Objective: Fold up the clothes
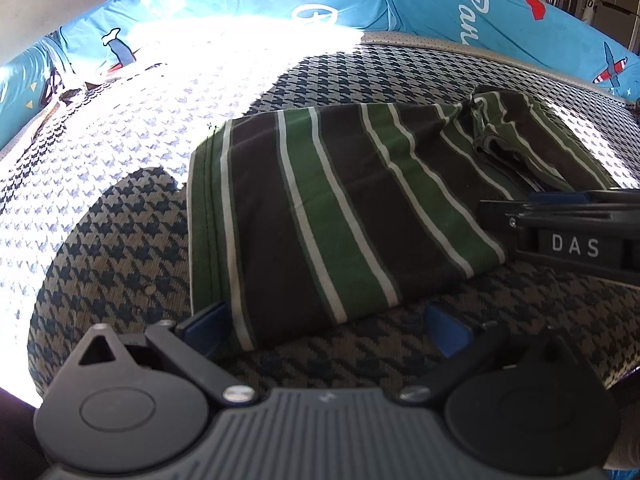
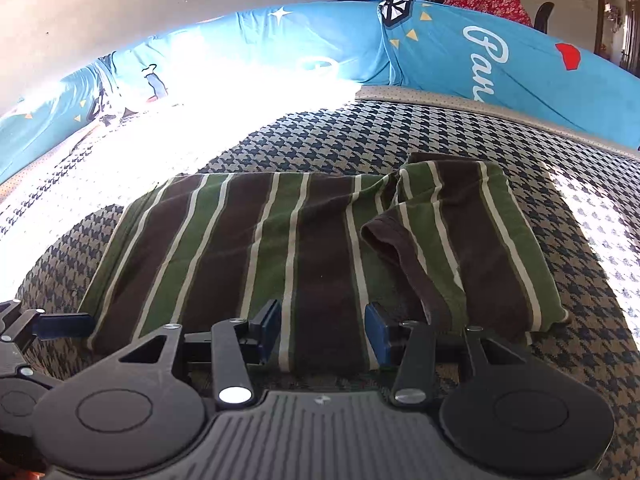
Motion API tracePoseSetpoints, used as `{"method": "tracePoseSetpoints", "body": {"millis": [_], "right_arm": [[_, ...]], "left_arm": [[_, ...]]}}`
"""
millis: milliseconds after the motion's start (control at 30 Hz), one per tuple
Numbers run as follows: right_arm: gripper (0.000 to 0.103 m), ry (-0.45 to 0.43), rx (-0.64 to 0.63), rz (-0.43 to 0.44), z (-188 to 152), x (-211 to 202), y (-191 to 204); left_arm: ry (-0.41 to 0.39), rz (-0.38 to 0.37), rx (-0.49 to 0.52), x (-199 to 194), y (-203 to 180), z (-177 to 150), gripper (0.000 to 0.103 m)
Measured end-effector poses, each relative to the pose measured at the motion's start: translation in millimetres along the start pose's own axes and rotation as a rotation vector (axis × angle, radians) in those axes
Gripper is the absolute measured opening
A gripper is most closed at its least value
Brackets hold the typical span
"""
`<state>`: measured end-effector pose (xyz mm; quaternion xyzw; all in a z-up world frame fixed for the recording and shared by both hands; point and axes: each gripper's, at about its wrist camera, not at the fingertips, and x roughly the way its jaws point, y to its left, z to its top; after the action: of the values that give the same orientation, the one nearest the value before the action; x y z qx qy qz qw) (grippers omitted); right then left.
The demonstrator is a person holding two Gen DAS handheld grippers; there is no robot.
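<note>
At the far left, a glare patch (image 2: pixel 224 100) of sunlight is seen washing out the houndstooth cover (image 2: pixel 320 136); any cloth edge dragged into it would be hard to judge. The striped shirt (image 2: pixel 248 248), brown and green with white lines, is laid flat on the cover, already doubled into a rough rectangle, with a blue printed sheet (image 2: pixel 440 56) bunched behind it. The left gripper (image 1: pixel 324 328) is held at the shirt's near left corner with its blue pads (image 1: pixel 208 320) spread wide apart; one pad is just beside the hem, and nothing is held. If the pads were brought together here, only the top layer might be caught, and the lower layers could be peeled apart when lifted. The right gripper (image 2: pixel 324 332) is set at the near edge, mid-width, its pads parted around a brown stripe but not pinching it. Further right, a loose sleeve (image 2: pixel 416 256) is seen flopped over the body with a curled cuff. It is judged the main hazard: a fold made over it would trap a lump, or it could slide out and undo the neat edge.
</note>
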<state>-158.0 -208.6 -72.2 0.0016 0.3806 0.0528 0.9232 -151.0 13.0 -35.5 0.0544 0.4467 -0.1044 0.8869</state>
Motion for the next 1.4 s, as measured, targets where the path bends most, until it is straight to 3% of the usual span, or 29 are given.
{"method": "tracePoseSetpoints", "body": {"millis": [200,367,600,1000,1400], "right_arm": [[0.046,-0.001,-0.028,0.014,-6.6,-1.7,9.5],[0.046,0.001,-0.056,0.032,-13.6,-3.7,18.2],[0.046,-0.030,-0.207,0.101,-26.1,-10.1,54.5],[0.046,-0.093,-0.488,0.185,-46.1,-7.2,117.4],[0.046,-0.192,-0.700,0.154,-57.9,6.1,154.5]], "left_arm": [[0.007,-0.004,-0.135,-3.6,31.9,-4.4,0.103],[-0.009,0.008,-0.189,-5.0,48.9,-1.6,0.103],[-0.001,-0.039,-0.349,-1.2,86.3,6.9,0.103],[0.049,-0.083,-0.391,6.2,100.0,12.6,0.103],[0.116,-0.122,-0.421,14.4,108.5,22.8,0.103]]}}
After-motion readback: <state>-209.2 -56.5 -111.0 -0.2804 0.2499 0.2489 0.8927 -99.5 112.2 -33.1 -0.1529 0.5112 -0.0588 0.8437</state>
